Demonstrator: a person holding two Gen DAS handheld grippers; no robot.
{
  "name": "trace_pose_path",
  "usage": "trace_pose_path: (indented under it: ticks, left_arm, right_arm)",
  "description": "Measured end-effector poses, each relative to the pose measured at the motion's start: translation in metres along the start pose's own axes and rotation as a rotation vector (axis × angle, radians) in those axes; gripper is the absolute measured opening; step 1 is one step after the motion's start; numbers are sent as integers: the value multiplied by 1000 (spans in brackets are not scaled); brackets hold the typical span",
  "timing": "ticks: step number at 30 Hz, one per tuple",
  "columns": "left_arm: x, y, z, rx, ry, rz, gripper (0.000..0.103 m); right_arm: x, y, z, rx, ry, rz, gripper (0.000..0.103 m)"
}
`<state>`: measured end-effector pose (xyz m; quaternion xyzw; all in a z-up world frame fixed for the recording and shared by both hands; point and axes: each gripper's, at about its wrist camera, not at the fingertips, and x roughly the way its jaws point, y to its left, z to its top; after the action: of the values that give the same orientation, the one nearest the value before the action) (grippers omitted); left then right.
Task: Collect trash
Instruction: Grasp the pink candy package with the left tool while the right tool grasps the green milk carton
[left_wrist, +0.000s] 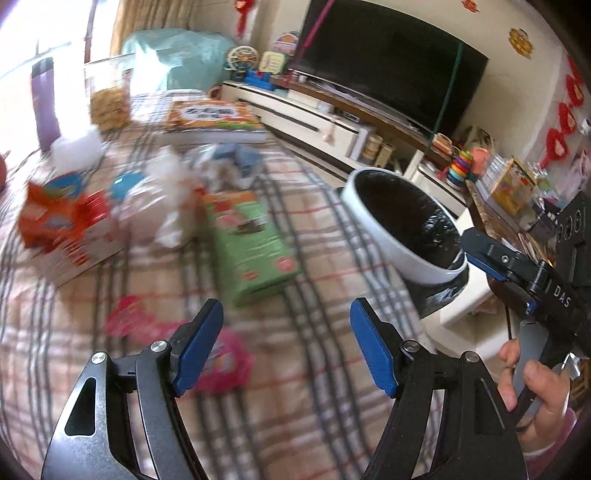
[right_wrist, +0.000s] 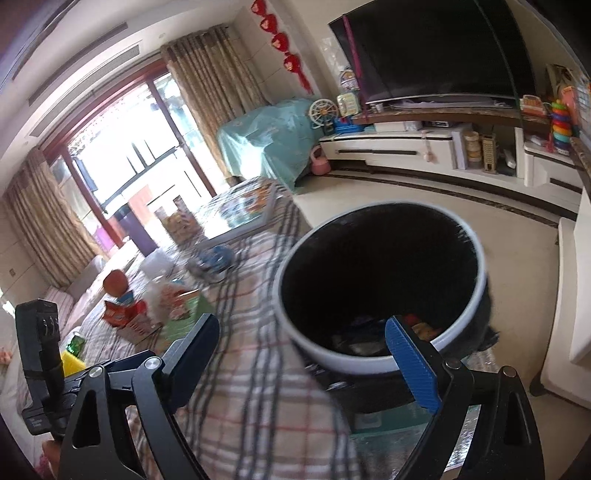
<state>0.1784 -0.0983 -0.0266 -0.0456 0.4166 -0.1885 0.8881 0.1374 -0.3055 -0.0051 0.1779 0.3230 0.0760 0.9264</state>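
Left claw (left_wrist: 286, 347) is spread wide w/ nothing between the blue pads, hovering over the plaid-covered surface (left_wrist: 314, 424). Just below it lies a pink wrapper (left_wrist: 221, 362). Farther ahead is a green carton (left_wrist: 251, 243), then a heap of white tissue & plastic (left_wrist: 166, 199) and an orange snack bag (left_wrist: 48, 214) on a red-white box (left_wrist: 85, 251). All that trash is still on the surface.

Right claw (right_wrist: 317, 354) is spread too. One blue pad sits at the near rim of the bin (right_wrist: 476, 254), which is white w/ a black liner. Whether the pad touches the rim I can't tell. The bin stands just off the surface edge, w/ a few scraps at its bottom.

Risks, as I judge them:
- Both views are blurred, so aim is uncertain. A fast drop onto the pink wrapper could pinch the cloth along w/ it & drag the litter about.
- The wrapper is flat & thin, so the pads may slide over it & close on nothing.
- The right pad near the rim could knock or tip the bin, or snag the liner.
- The green carton looks wide for the opening. Better taken by its narrow side.
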Motion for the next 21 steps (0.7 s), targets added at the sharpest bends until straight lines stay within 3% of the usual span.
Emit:
trace_pose_path:
  ticks: [13, 21]
  left_arm:
    - [-27, 68, -26, -126, -18, 77, 73]
    - [-27, 84, -35, -161, -1, 86, 73]
  right_arm:
    - [19, 55, -27, -78, 62, 68, 93]
    - [29, 77, -38, -109, 91, 94, 93]
